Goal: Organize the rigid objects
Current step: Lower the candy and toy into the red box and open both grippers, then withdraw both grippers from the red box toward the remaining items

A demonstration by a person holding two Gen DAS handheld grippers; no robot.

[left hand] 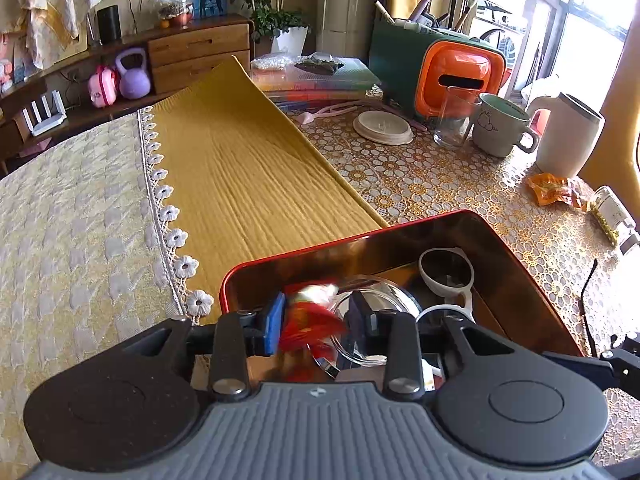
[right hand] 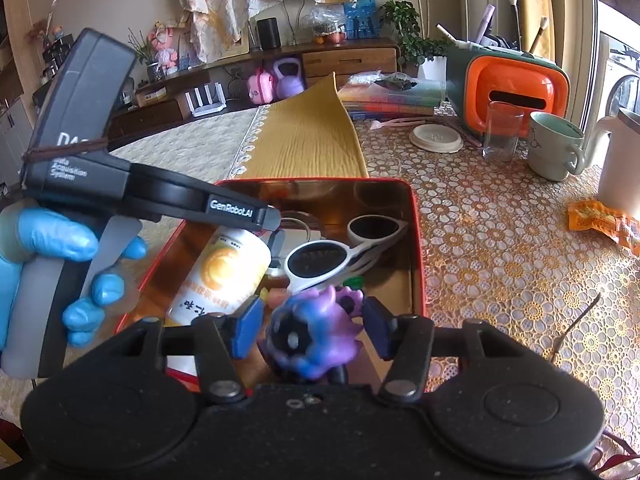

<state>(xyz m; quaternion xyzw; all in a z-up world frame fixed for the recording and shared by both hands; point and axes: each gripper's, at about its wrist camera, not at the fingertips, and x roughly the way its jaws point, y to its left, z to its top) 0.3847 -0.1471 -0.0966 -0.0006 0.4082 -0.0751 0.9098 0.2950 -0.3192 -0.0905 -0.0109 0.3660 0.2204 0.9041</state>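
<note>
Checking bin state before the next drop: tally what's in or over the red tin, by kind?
white sunglasses: 1
white bottle with orange logo: 1
clear glass dish: 1
purple-blue toy figure: 1
red packet: 1
Total: 5
Small bits beside the figure: too hidden to count.

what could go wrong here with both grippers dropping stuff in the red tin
1. The red tin is crowded: the purple toy between the right gripper pads, apparently untouched, may land on the white sunglasses.
2. The left gripper lets go of a blurred red-and-white item above a clear glass lid; it might strike it.
3. Both grippers work closely and may collide.
</note>
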